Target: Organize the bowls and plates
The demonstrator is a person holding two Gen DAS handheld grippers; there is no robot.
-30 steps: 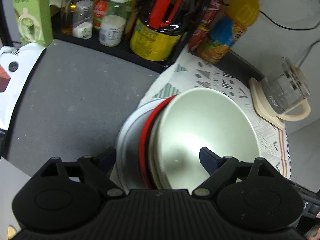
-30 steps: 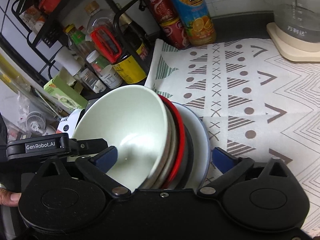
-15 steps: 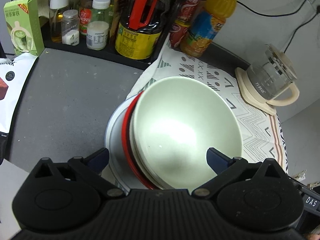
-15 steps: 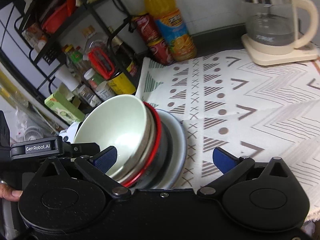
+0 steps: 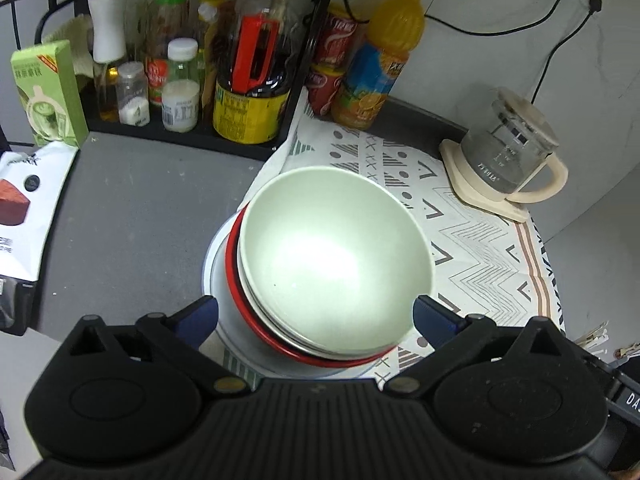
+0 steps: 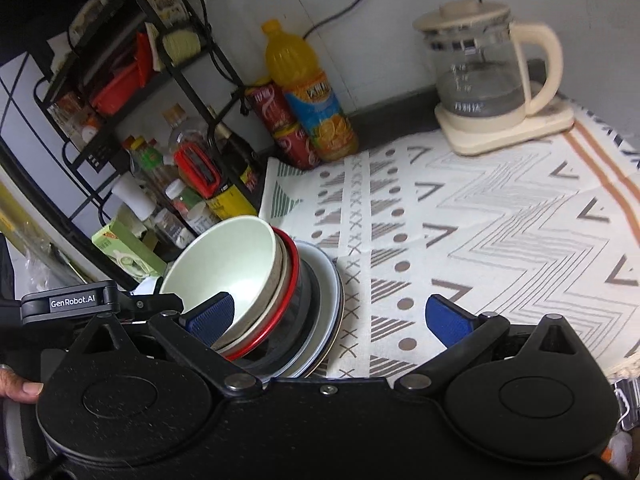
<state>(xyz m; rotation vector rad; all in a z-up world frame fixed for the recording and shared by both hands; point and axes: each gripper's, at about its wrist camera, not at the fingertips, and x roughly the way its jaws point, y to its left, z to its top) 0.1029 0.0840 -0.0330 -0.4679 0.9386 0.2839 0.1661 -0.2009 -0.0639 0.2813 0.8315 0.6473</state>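
Note:
A pale green bowl [image 5: 336, 256] tops a stack with a red-rimmed bowl [image 5: 236, 280] under it and a white plate [image 5: 212, 264] at the bottom, on the left edge of a patterned cloth [image 5: 480, 248]. My left gripper [image 5: 314, 318] is open and empty, its blue pads on either side of the stack's near side, apart from it. The stack also shows in the right wrist view [image 6: 240, 264], left of centre. My right gripper [image 6: 330, 318] is open and empty, above and in front of the stack's right side.
A black rack [image 5: 192, 136] of bottles and jars stands behind. Red cans [image 5: 332, 76] and an orange juice bottle [image 5: 376, 68] stand by the wall. A glass kettle [image 5: 508, 152] on a cream base sits far right. A green carton [image 5: 48, 92] and a white bag [image 5: 24, 200] lie left.
Both grippers have drawn back and risen from the stack. The left pads no longer straddle the bowl rims, and the stack looks smaller and stands by itself.

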